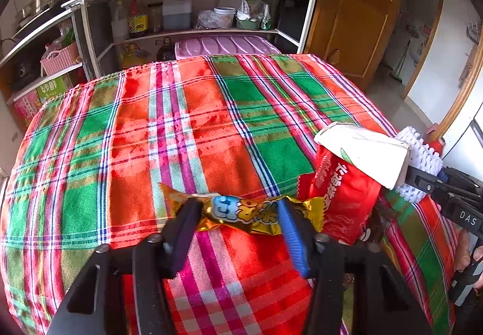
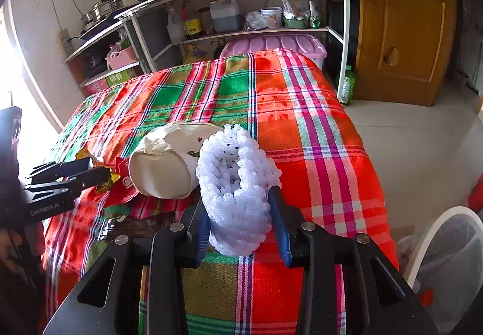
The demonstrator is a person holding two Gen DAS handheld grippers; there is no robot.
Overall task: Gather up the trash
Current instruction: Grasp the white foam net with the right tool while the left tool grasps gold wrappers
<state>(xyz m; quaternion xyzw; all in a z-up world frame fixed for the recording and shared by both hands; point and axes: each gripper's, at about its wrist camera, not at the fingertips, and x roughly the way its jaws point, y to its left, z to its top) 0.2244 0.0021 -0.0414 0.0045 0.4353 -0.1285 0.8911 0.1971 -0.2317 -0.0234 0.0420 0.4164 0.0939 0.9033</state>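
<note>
On the plaid tablecloth (image 1: 181,129) lies a gold candy wrapper (image 1: 241,212). My left gripper (image 1: 238,214) is open, its fingers on either side of the wrapper; it also shows in the right wrist view (image 2: 90,169). Beside it lie a red snack packet (image 1: 344,199), a white paper cup (image 1: 365,151) on its side, and a dark brown wrapper (image 1: 377,223). My right gripper (image 2: 238,205) straddles a white foam fruit net (image 2: 238,184), its pads touching the net's sides; whether it grips is unclear. The cup (image 2: 163,163) lies left of the net.
A metal shelf (image 1: 193,30) with bottles, a pan and a kettle stands behind the table, with a pink-lidded bin (image 1: 226,46) below. A wooden door (image 1: 356,18) is at the right. A white-rimmed trash bin with a liner (image 2: 446,259) stands on the floor, right of the table.
</note>
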